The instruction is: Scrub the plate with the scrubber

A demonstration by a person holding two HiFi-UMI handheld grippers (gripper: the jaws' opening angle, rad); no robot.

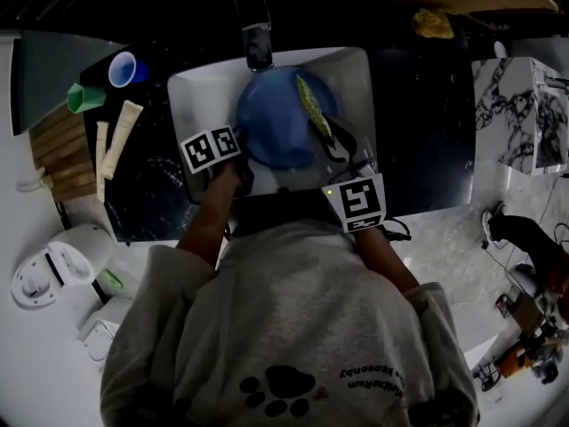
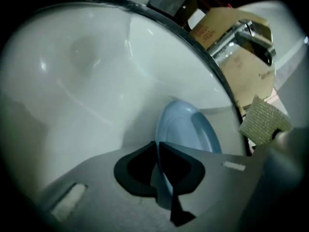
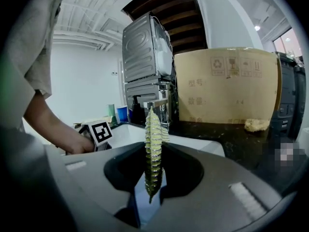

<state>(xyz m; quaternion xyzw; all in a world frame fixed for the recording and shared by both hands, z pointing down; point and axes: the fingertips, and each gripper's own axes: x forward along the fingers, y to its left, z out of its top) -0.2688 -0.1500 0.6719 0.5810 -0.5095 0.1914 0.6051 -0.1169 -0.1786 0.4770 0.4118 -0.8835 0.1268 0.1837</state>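
A round blue plate (image 1: 280,118) lies in the white sink (image 1: 200,87). My left gripper (image 1: 240,145) is shut on the plate's left rim; in the left gripper view the blue plate (image 2: 186,129) runs edge-on between the jaws of that gripper (image 2: 158,151). My right gripper (image 1: 327,136) is shut on a yellow-green scrubber (image 1: 313,105), which reaches over the plate's right half. In the right gripper view the scrubber (image 3: 153,139) stands upright between the pads of that gripper (image 3: 153,166). The scrubber (image 2: 263,120) also shows at the right of the left gripper view, above the sink (image 2: 87,81).
A faucet (image 1: 258,43) stands at the sink's far edge. A blue cup (image 1: 123,68), a green cup (image 1: 84,98), long packets (image 1: 120,140) and a wooden board (image 1: 62,149) lie left. A yellow sponge (image 1: 433,22) sits far right, a cardboard box (image 3: 227,86) behind.
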